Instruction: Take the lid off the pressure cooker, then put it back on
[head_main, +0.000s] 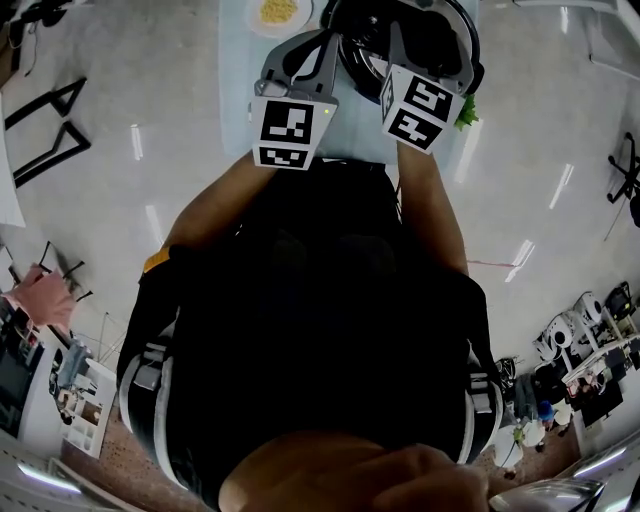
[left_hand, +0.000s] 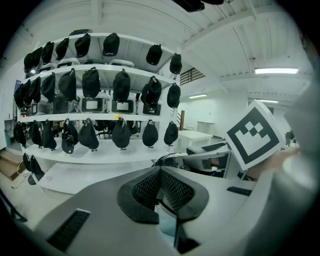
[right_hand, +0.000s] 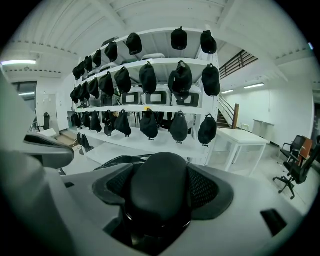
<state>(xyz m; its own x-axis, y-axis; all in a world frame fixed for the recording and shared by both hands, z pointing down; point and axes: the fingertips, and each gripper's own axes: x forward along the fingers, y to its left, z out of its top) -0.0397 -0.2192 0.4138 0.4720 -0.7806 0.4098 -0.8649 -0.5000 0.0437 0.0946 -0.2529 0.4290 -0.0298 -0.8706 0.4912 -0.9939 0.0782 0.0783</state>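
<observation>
Flanking smooth rounded black lid handle, R gripper mesh pads spread wide, ungripped; L gripper closed, empty.

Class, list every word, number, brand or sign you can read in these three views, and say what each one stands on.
No readable text in any view.
Left marker cube and right marker cube: black-and-white square patterns only, no letters or digits.
White panel at the head view's lower left: any print is too small to read.
Shelf screens: blurred, nothing legible.
</observation>
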